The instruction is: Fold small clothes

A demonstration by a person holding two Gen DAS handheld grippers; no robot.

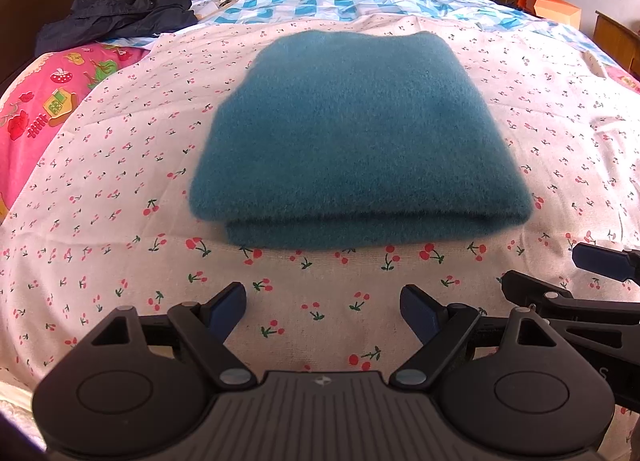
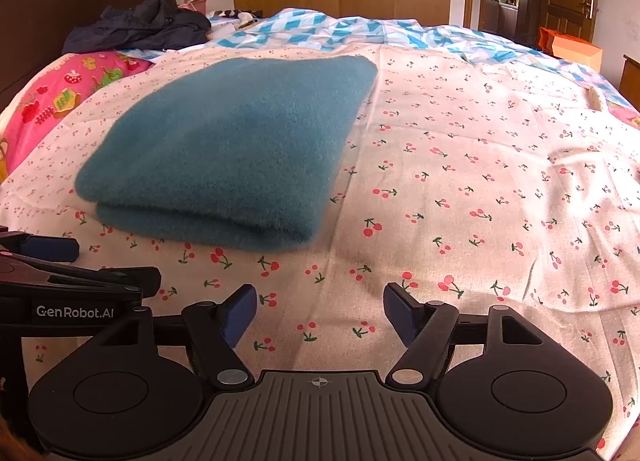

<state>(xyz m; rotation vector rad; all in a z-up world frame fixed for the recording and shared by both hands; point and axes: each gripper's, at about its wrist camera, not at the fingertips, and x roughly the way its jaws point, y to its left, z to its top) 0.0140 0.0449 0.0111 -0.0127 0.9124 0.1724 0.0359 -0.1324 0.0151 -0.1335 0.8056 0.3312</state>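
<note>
A fluffy teal sweater [image 1: 352, 133] lies folded into a thick rectangle on the cherry-print sheet [image 1: 120, 201], its folded edge facing me. My left gripper [image 1: 323, 297] hovers open just in front of that edge, with only sheet between its blue pads. In the right wrist view the sweater [image 2: 232, 149] sits up and to the left. My right gripper [image 2: 320, 295] is open over bare sheet [image 2: 480, 181], off the sweater's near right corner. Each gripper shows in the other's view: the right gripper [image 1: 540, 267] at the right edge, the left gripper [image 2: 108, 261] at the left edge. Neither touches the sweater.
A dark jacket [image 1: 120, 13] is heaped at the back left by the headboard. A pink printed quilt [image 1: 48, 101] lies along the left side, and a blue checked cover [image 1: 340, 1] lies behind the sweater. An orange box [image 1: 552, 7] stands past the bed at the right.
</note>
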